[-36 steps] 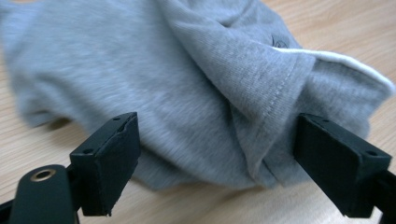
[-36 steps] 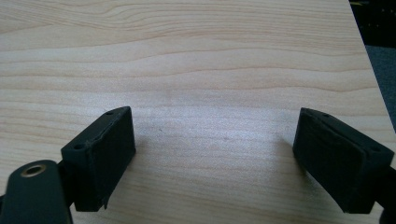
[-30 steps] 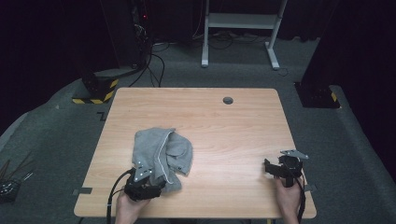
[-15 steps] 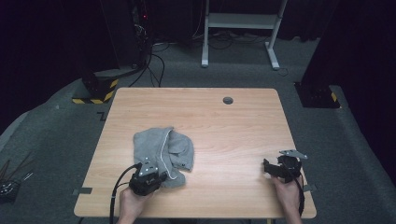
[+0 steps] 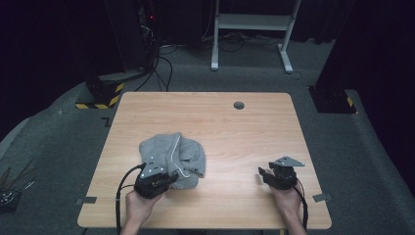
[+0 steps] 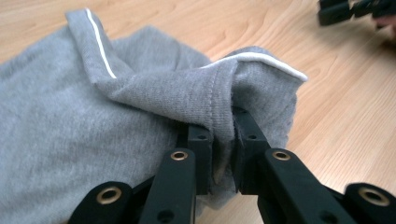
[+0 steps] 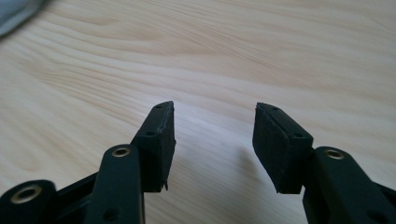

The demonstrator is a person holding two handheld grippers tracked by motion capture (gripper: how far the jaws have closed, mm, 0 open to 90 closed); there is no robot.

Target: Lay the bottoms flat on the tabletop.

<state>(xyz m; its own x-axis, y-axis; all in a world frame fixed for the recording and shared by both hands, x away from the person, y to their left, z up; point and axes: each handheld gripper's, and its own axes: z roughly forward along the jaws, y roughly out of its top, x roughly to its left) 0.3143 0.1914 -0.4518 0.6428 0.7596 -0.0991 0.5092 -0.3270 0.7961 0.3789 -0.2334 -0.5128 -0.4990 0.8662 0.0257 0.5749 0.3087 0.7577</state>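
A crumpled grey garment (image 5: 172,155) with white piping lies on the left half of the wooden table (image 5: 220,117). My left gripper (image 5: 169,177) is at its near edge, shut on a fold of the grey fabric (image 6: 93,116). Its jaws have just closed, and the left gripper (image 6: 223,135) holds the pinched hem a little above the tabletop. My right gripper (image 5: 262,174) hovers low over bare wood at the near right, pointing left. Seen in its own view, the right gripper (image 7: 215,126) is open with nothing between the pads; its jaws have just been closing.
A small dark round grommet (image 5: 239,105) sits in the table's far side. Beyond the table are a carpeted floor, a white desk frame (image 5: 254,29) and black stands with cables. A corner of the garment (image 7: 14,11) shows at the right gripper view's top left.
The left gripper closed on the garment's near edge and rose, pulling the fabric up with it. The right gripper slid left across the table.
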